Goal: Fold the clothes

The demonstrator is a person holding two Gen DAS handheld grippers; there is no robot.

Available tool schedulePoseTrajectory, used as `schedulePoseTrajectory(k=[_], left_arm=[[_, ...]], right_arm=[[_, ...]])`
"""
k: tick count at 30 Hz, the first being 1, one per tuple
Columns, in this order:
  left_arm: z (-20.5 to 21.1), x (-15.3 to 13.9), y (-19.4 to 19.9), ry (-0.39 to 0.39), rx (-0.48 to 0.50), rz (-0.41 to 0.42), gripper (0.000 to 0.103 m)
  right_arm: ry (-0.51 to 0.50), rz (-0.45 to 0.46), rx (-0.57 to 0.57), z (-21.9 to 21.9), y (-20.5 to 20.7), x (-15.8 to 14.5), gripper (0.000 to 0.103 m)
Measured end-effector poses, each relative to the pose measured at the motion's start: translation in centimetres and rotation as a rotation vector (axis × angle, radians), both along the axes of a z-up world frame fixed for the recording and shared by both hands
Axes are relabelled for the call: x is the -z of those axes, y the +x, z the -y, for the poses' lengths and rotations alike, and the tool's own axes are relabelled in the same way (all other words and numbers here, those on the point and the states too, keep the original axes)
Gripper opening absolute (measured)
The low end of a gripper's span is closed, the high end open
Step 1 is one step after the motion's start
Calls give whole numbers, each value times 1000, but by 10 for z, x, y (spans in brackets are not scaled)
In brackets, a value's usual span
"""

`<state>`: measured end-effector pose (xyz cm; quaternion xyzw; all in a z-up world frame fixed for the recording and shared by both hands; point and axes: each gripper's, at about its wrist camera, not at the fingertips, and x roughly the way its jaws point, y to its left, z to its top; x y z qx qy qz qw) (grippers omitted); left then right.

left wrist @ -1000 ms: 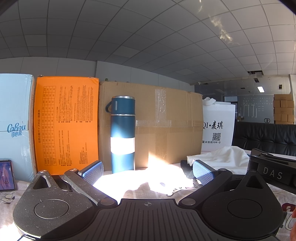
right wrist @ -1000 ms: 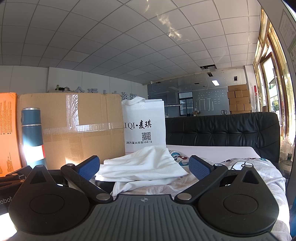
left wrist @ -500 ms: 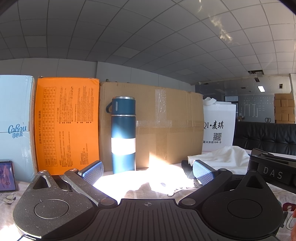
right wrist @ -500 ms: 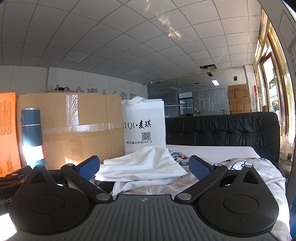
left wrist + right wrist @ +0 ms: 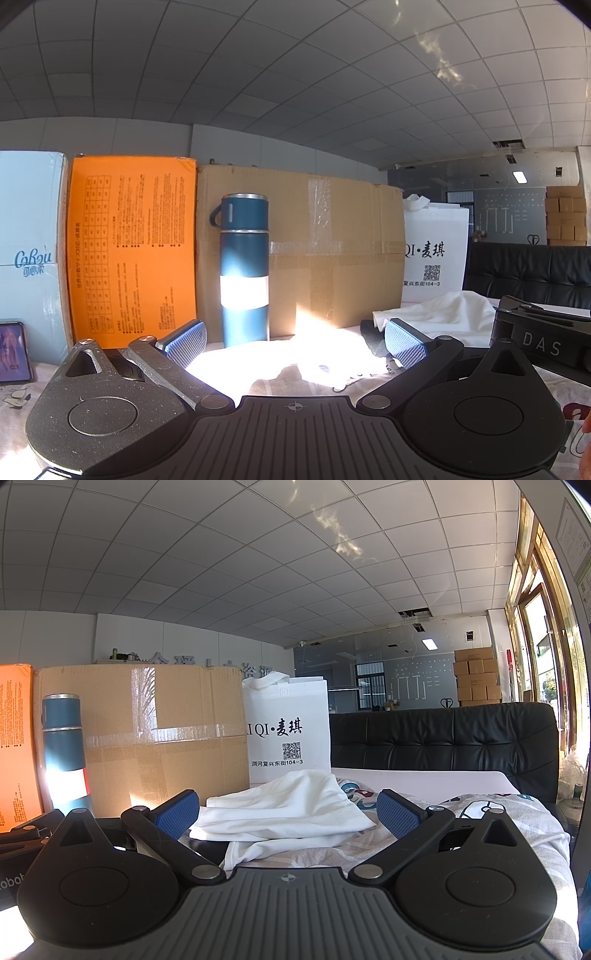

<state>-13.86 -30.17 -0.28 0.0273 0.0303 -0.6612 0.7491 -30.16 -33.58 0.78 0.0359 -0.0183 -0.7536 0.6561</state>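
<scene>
Your right gripper (image 5: 286, 812) sits low over the tabletop with its jaws spread wide and holding nothing; the white garment (image 5: 284, 808) lies loosely doubled just ahead of them, roughly centred in the gap, probably so you can line up on an edge before closing. Your left gripper (image 5: 293, 339) is likewise wide open and empty, aimed at a sunlit patch of the patterned cloth (image 5: 280, 380) that covers the tabletop; from there the same white garment (image 5: 439, 317) shows off to the right, beyond the right-hand fingertip, with a dark item (image 5: 371, 334) of uncertain kind beside it. Along the back stand, left to right: a pale blue box (image 5: 27, 251), an orange box (image 5: 133, 251), a blue flask (image 5: 243, 269) upright in front of a taped cardboard box (image 5: 332, 251), and a white bag (image 5: 288, 731) just behind the garment. A black sofa (image 5: 443, 742) stands beyond the tabletop. A phone-like screen (image 5: 13, 350) rests at the far left. The flask stands nearest your left jaws and would topple if you sweep that way; the bag crowds the garment's far edge.
</scene>
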Motion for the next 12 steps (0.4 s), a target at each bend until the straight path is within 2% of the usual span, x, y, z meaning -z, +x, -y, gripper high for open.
schedulePoseTrajectory(k=[12], left_arm=[[-1,0,0,-3,6,2,103]], right_arm=[[5,0,0,-1,1,0,103]])
